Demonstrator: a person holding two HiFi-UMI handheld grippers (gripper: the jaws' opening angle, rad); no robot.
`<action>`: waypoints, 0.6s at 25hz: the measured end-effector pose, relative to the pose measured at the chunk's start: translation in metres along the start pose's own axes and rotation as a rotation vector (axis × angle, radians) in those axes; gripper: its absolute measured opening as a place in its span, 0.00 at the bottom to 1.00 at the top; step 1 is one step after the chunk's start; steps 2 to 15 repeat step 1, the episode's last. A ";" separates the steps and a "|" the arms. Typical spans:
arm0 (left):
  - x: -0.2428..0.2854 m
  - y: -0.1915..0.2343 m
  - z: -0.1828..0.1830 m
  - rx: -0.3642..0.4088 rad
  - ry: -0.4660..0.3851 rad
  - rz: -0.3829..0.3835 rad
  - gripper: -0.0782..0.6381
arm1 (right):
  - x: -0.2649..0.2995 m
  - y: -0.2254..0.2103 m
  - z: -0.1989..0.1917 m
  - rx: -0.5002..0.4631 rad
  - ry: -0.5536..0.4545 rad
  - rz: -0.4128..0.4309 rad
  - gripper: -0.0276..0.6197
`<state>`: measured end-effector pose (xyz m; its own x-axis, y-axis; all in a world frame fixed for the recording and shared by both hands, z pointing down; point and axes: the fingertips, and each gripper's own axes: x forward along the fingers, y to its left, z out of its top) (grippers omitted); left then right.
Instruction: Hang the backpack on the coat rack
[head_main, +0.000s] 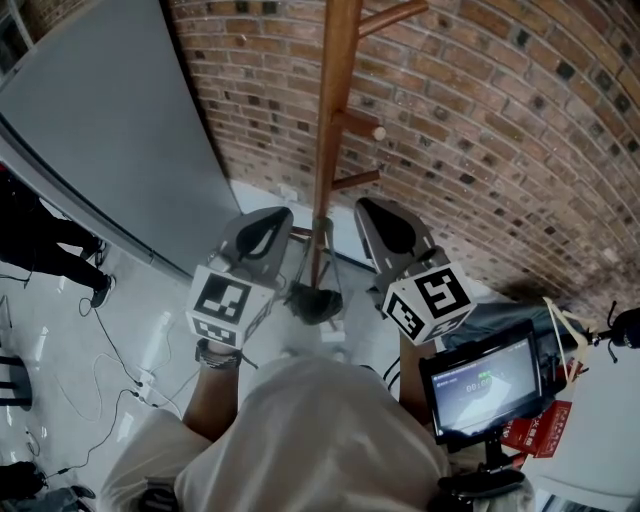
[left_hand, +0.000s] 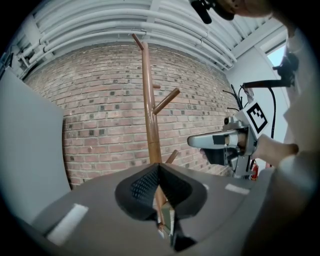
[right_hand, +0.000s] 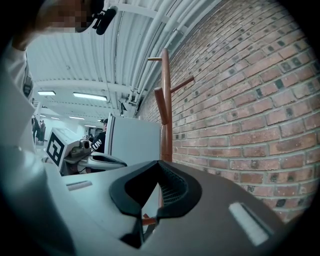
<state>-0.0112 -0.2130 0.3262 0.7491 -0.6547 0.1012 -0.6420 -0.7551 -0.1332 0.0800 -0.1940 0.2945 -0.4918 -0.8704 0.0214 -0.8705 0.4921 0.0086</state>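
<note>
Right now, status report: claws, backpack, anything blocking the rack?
Left claw shut, empty; right claw shut, empty. Brown wooden coat rack dead ahead, pegs bare. Backpack not in sight. Nothing in the way.

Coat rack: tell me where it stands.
Head view, centre: the coat rack rises between the left gripper and right gripper, before the brick wall.

We see coat rack (head_main: 335, 100) in reddish-brown wood; brick wall (head_main: 480, 120) red-brown w/ pale mortar, some darker bricks; panel (head_main: 100, 130) plain grey. On left gripper (head_main: 270, 222) & right gripper (head_main: 382, 212): grey shells, black pads, blk-&-white square markers on cubes. Pale grey-white floor (head_main: 150, 310); our top (head_main: 310, 430) beige.
</note>
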 end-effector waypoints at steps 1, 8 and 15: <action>0.000 0.000 0.000 0.000 -0.001 0.000 0.11 | -0.001 0.000 0.000 0.001 0.000 -0.001 0.04; 0.000 0.000 0.000 0.000 -0.001 0.000 0.11 | -0.001 0.000 0.000 0.001 0.000 -0.001 0.04; 0.000 0.000 0.000 0.000 -0.001 0.000 0.11 | -0.001 0.000 0.000 0.001 0.000 -0.001 0.04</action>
